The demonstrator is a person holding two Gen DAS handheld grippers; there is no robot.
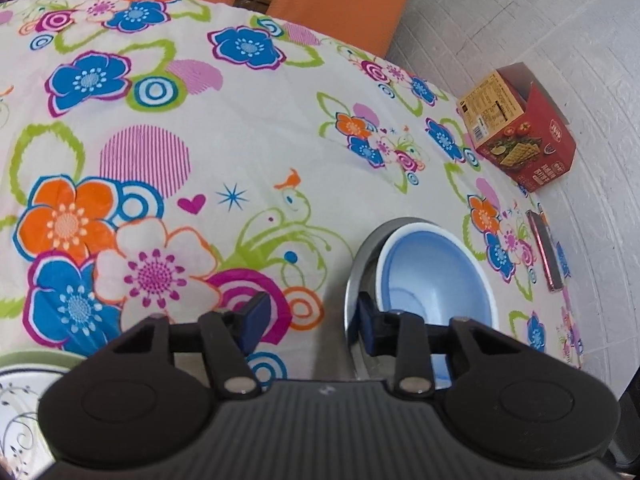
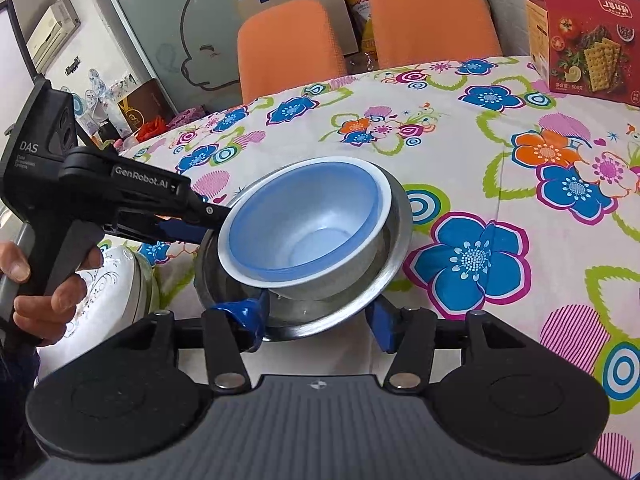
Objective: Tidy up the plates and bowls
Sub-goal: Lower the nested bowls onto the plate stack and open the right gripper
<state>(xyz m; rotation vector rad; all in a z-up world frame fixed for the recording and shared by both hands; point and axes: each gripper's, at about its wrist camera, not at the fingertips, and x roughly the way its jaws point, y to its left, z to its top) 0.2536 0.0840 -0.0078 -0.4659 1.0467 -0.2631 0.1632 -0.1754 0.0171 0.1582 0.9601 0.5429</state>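
A light blue bowl (image 2: 308, 228) with a white rim sits tilted inside a steel bowl (image 2: 396, 232) on the flowered tablecloth. My right gripper (image 2: 316, 320) is open, its blue pads (image 2: 382, 326) spread on either side of the steel bowl's near rim. A hand holds my left gripper (image 2: 188, 232) at the steel bowl's left rim. In the left wrist view the left gripper (image 1: 312, 320) is open, with one pad over the steel bowl (image 1: 356, 280) and the other over the cloth; the blue bowl (image 1: 436, 280) lies just right of it. A white patterned plate (image 1: 24, 380) with a green rim sits at lower left.
A red cracker box (image 1: 520, 136) stands at the table's far right near the white wall. A slim dark object (image 1: 546, 252) lies by the right edge. Two orange chairs (image 2: 288, 48) stand behind the table. The plate (image 2: 120, 280) sits left of the bowls.
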